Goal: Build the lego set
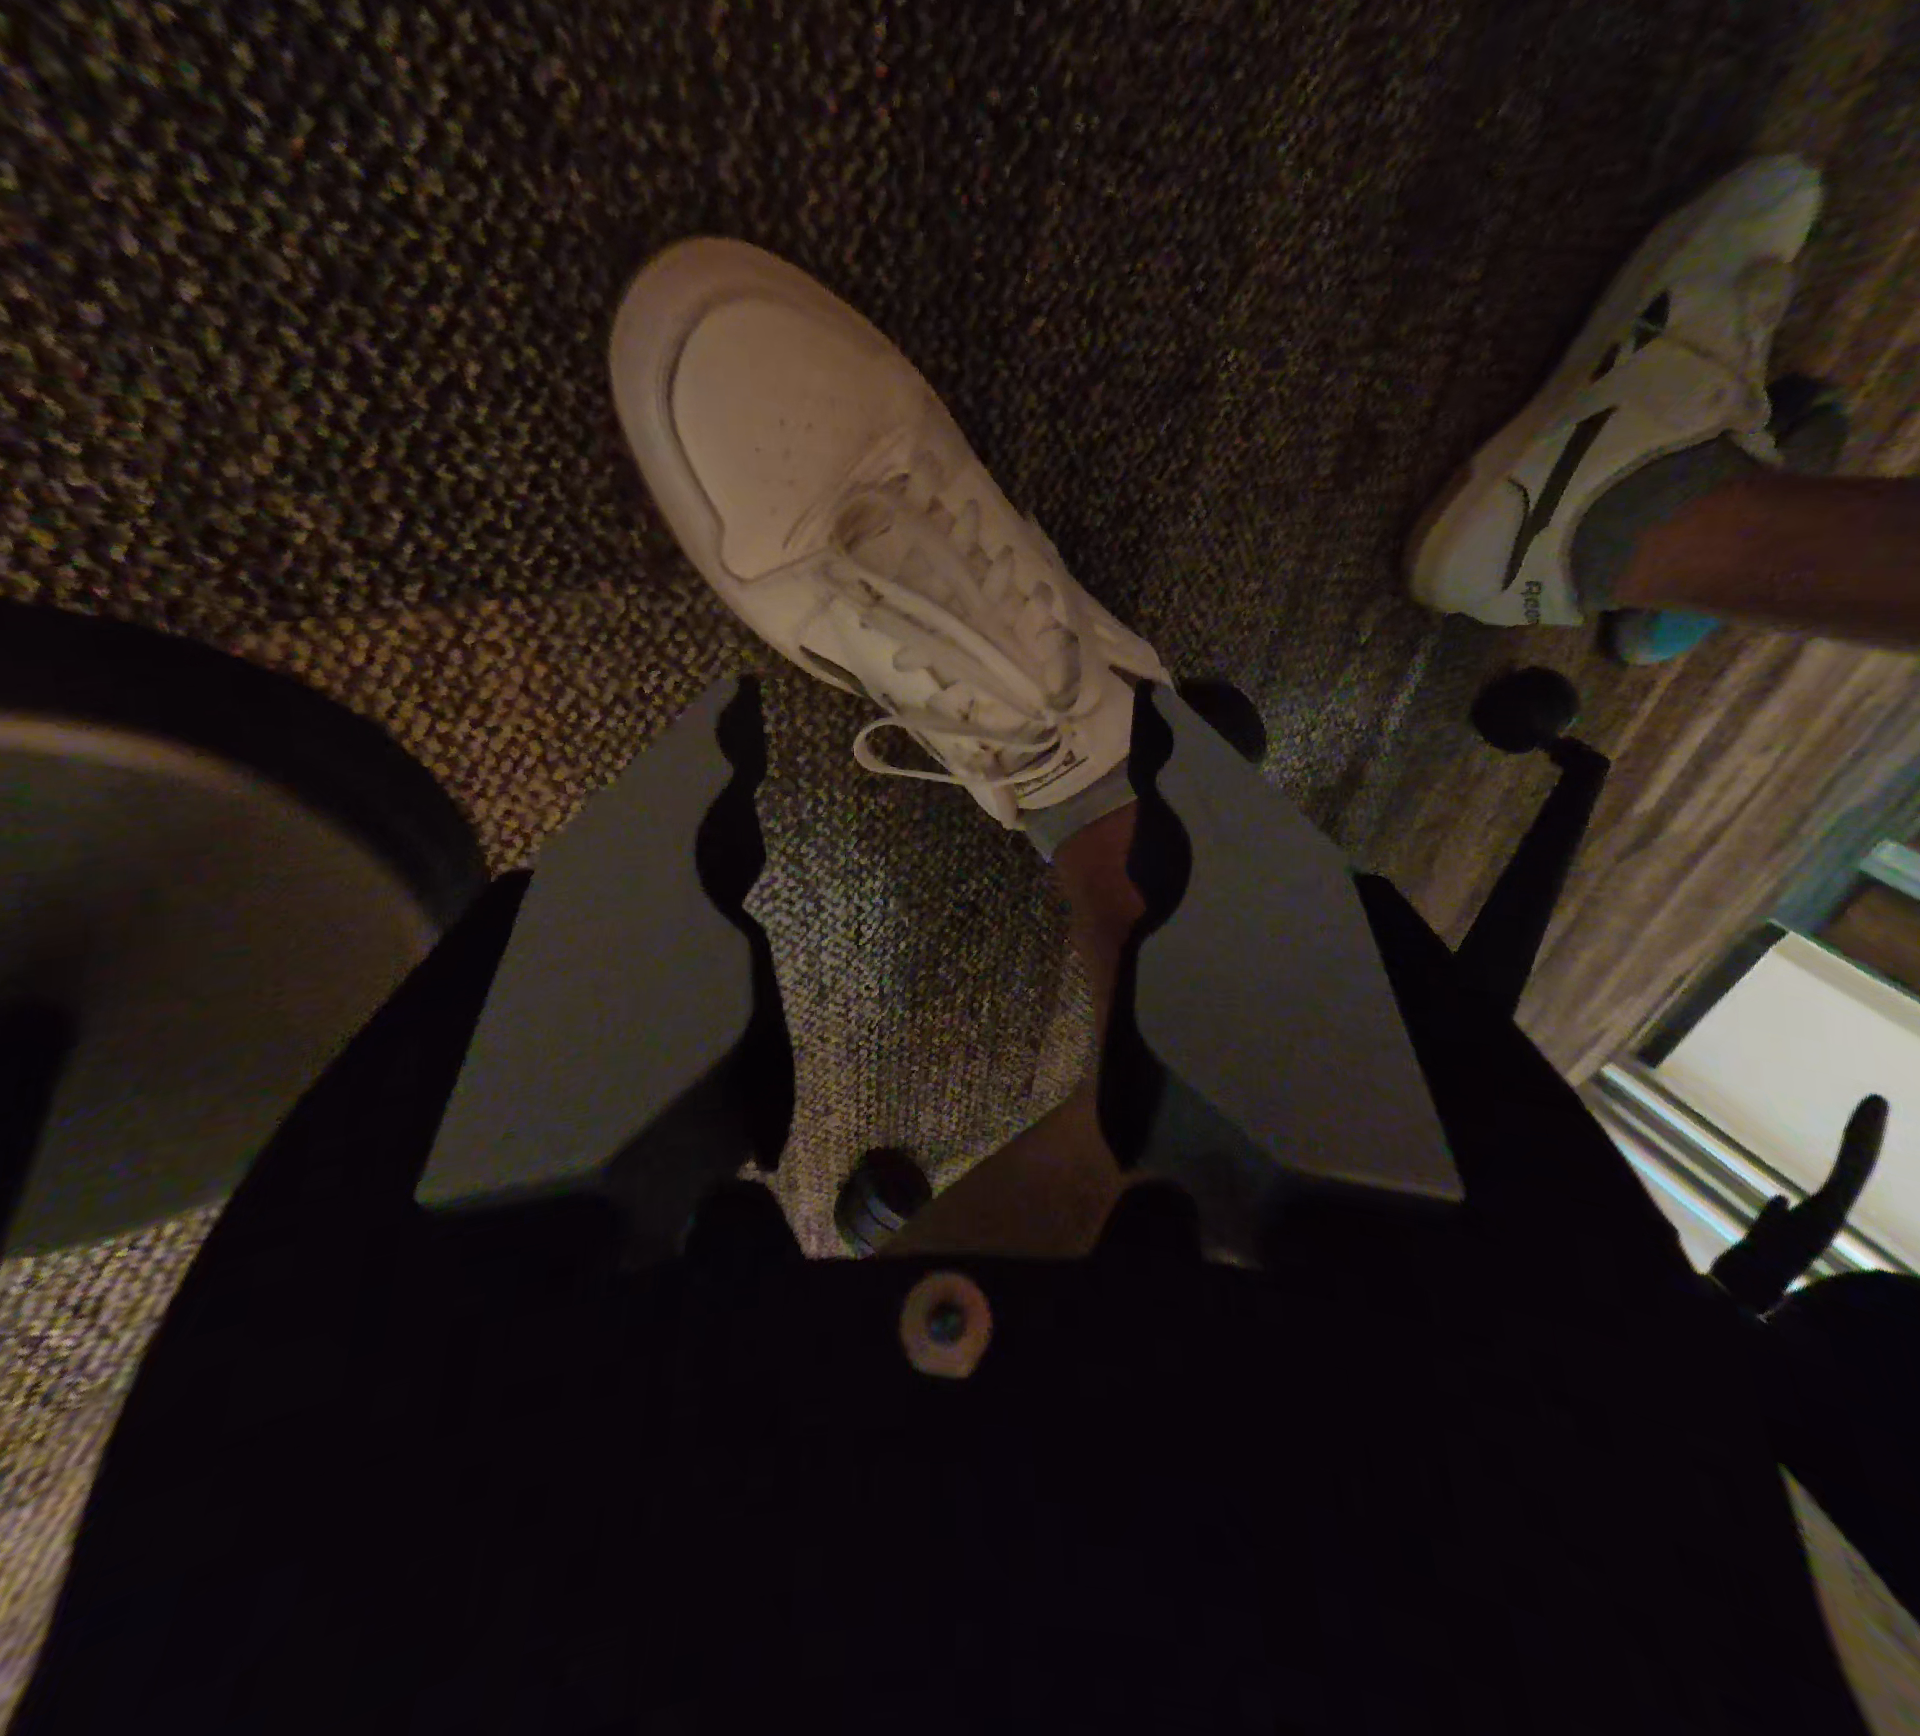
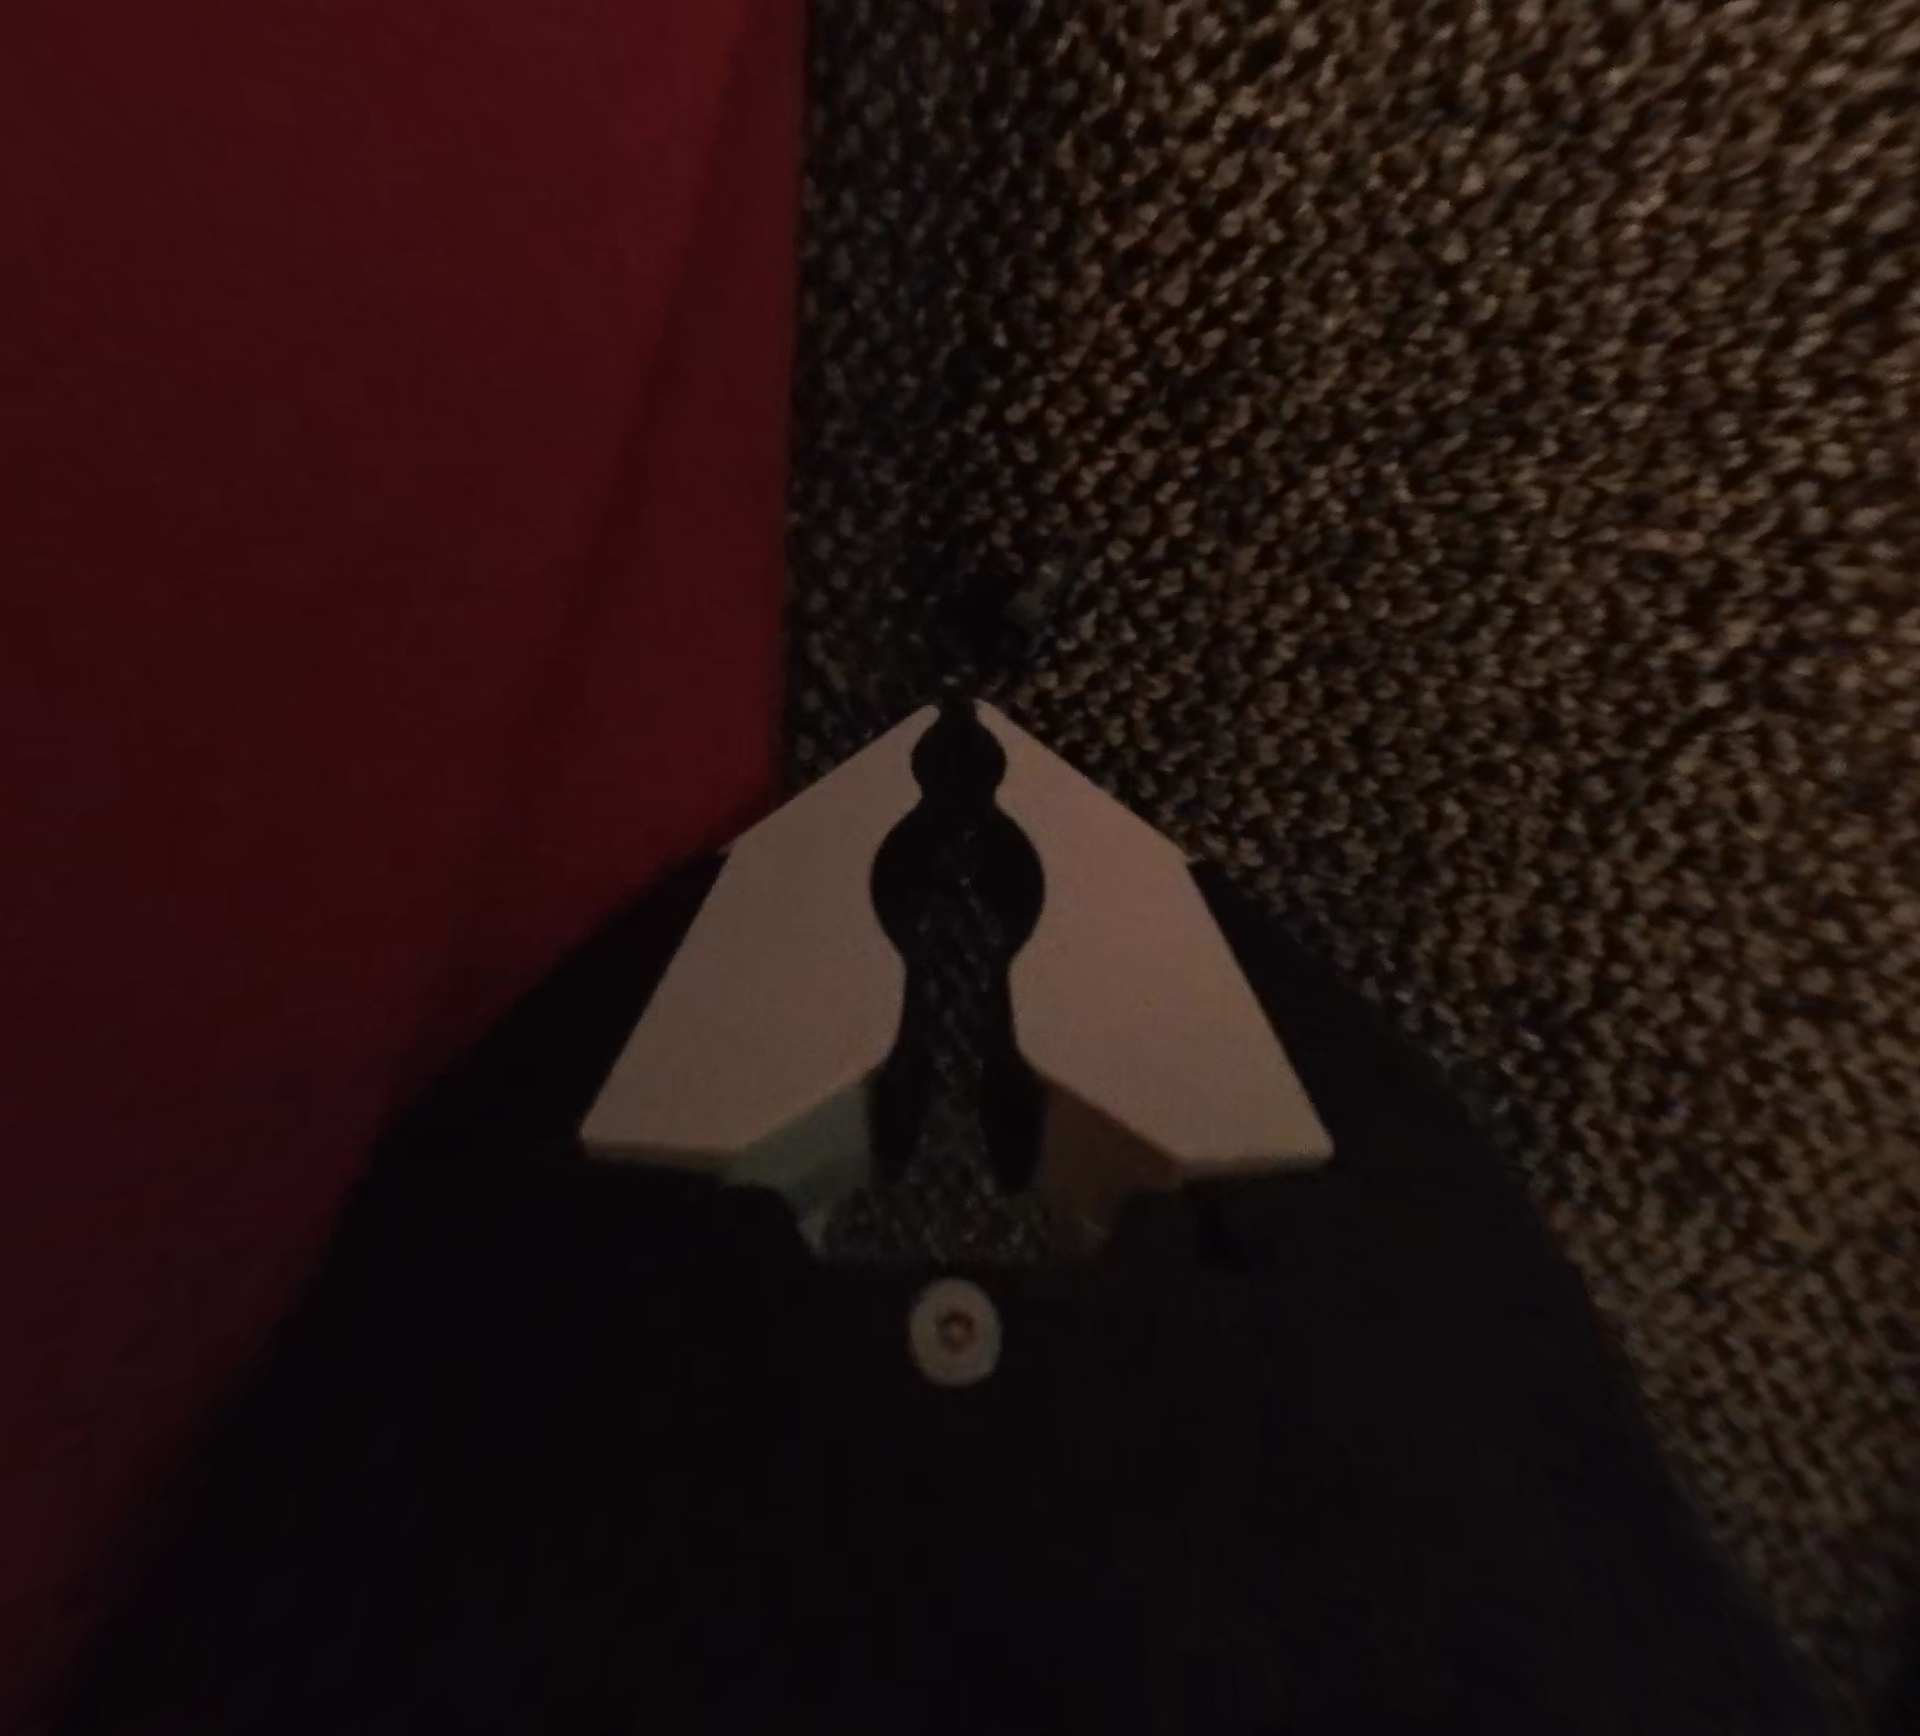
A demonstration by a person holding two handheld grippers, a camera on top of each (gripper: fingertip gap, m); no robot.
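Note:
No lego pieces show in either view. My left gripper (image 1: 943, 694) points down at a speckled carpet (image 1: 935, 76). Its fingers (image 1: 623, 959) stand wide apart with nothing between them but carpet and a shoe far below. My right gripper (image 2: 956, 705) also points down at the carpet (image 2: 1403, 336). Its fingertips (image 2: 1023, 756) are closed together, and I see nothing plainly held. A small dark spot (image 2: 985, 621) lies just beyond the tips; I cannot tell what it is. Both views are dim.
A person's white shoe (image 1: 831, 481) is on the carpet under the left gripper. A second white shoe (image 1: 1621, 439) with a leg is at the right. A round dark-rimmed surface (image 1: 208, 907) is at the left. A red surface (image 2: 395, 439) fills the left of the right wrist view.

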